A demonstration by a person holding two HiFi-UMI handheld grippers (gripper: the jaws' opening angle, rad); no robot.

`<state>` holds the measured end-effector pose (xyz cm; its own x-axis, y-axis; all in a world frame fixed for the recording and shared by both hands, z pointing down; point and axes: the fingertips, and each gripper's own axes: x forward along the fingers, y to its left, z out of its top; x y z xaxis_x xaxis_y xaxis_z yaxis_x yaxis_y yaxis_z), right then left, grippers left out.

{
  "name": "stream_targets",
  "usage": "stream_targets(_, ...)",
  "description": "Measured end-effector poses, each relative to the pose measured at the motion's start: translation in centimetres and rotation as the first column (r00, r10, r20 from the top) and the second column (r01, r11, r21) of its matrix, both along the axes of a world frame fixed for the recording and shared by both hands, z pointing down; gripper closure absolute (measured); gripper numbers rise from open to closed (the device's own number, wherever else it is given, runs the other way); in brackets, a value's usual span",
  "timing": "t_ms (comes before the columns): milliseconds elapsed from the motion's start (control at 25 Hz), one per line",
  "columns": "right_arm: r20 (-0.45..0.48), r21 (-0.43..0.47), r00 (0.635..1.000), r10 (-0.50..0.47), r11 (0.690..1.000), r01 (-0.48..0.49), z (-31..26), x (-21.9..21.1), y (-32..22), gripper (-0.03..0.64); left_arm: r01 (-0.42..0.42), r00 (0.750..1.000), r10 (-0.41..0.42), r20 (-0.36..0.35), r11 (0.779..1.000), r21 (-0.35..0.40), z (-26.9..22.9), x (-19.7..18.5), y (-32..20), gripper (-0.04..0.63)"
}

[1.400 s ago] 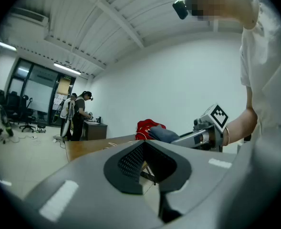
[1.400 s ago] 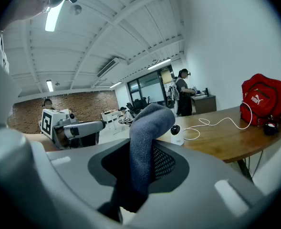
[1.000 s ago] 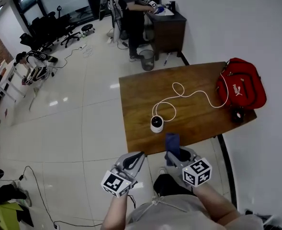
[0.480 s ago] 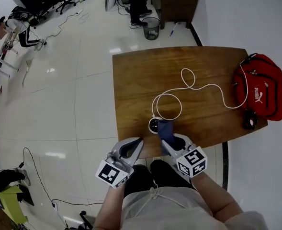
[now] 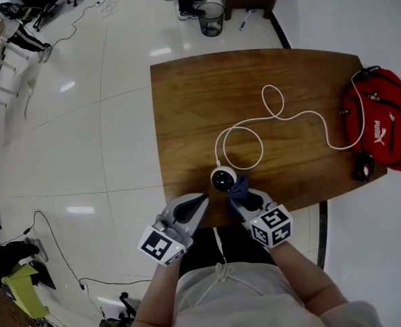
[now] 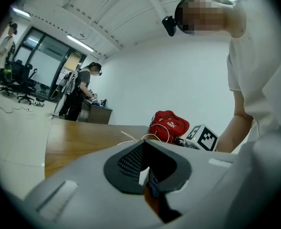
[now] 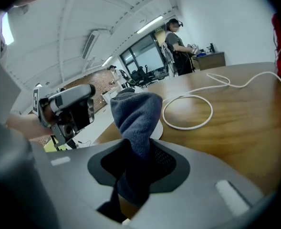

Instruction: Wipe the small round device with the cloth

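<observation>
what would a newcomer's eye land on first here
The red bag at the wooden table's right edge stands out first, with a white cable looping across from it to the small round device near the front edge. Next comes the blue cloth pinched in the right tongs, right beside the device. The left tongs are shut and empty.

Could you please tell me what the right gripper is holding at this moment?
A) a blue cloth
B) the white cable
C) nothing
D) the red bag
A: in the right gripper view, the blue cloth stands pinched between the jaws of the right gripper.
</observation>
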<state>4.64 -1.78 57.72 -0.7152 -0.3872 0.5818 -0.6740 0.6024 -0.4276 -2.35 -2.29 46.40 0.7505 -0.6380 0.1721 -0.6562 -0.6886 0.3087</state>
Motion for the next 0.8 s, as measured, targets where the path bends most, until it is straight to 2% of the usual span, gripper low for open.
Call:
stream_targets(160, -0.054, -0.128, 0.998, -0.018, 0.992, 0.011, 1.9, -0.1, 1.0, 0.502, -0.018, 1.0, 0.018, 0.025, 1.0, -0.009, 0.9, -0.9, -0.9, 0.589)
stream_targets(280, -0.08, -0.159, 0.996, -0.025, 0.987, 0.012, 1.8, 0.6, 0.9, 0.502, 0.0, 1.0, 0.0, 0.025, 1.0, -0.003, 0.9, -1.9, -2.1, 0.589)
stream_targets(360, -0.09, -0.129, 0.996, -0.008, 0.992, -0.004, 0.5, 1.7, 0.1, 0.502, 0.011, 0.999, -0.011, 0.034, 1.0, 0.004, 0.8, -2.1, -2.5, 0.589)
stream_targets(440, -0.075, -0.059, 0.997, 0.02, 0.998, -0.025, -2.1, 2.7, -1.1, 0.502, 0.012, 0.999, -0.012, 0.05, 1.0, 0.007, 0.7, -2.1, -2.6, 0.589)
stream_targets(600, 0.012, 0.109, 1.0, 0.019, 0.994, -0.02, -7.7, 2.3, -4.2, 0.502, 0.007, 0.998, -0.007, 0.064, 1.0, 0.006, 0.2, -1.5, -2.3, 0.589)
stream_targets(680, 0.066, 0.137, 0.998, -0.006, 0.991, -0.003, -8.9, 1.2, -5.3, 0.502, -0.001, 0.997, 0.0, 0.071, 1.0, 0.008, 0.1, -1.2, -2.0, 0.589)
stream_targets(800, 0.101, 0.116, 0.995, -0.015, 0.993, 0.003, -8.4, 0.2, -6.5, 0.503, 0.004, 0.998, -0.004, 0.067, 1.0, -0.006, 0.2, -1.2, -1.5, 0.589)
